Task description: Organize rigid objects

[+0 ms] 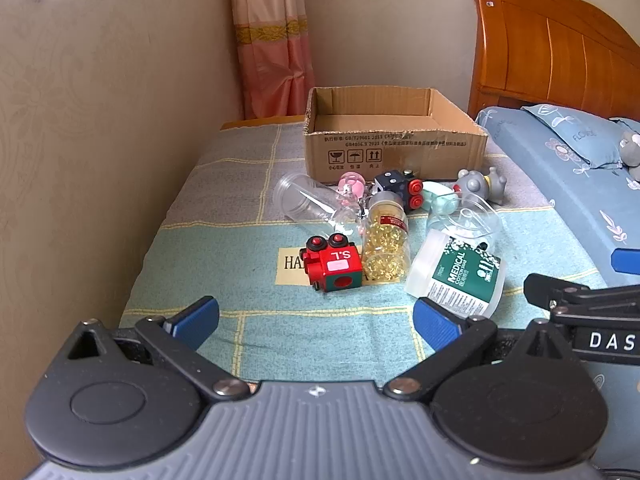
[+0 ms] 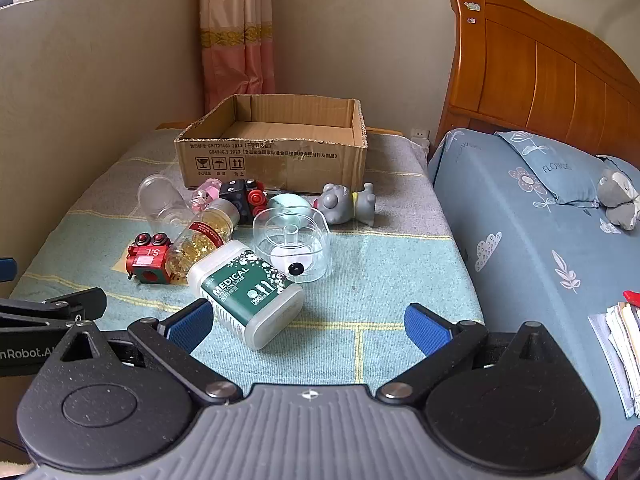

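An open cardboard box [image 2: 276, 148] sits empty at the far end of the cloth-covered surface [image 2: 392, 280]. Before it lie a capsule bottle [image 1: 386, 240], a clear jar [image 1: 304, 200], a cotton swab tub [image 2: 248, 292], a red toy train [image 1: 334, 264] and a grey figurine [image 2: 348, 202]. The left gripper [image 1: 316, 320] and right gripper [image 2: 308, 324] are spread wide, holding nothing. Only the right wrist view shows papers [image 2: 620, 348] on the bed [image 2: 520, 240].

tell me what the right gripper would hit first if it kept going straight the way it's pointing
Most likely the cotton swab jar, lying on its side just ahead, left of centre between the open jaws of the right gripper. Depth is hard to judge; it might meet the blanket first.
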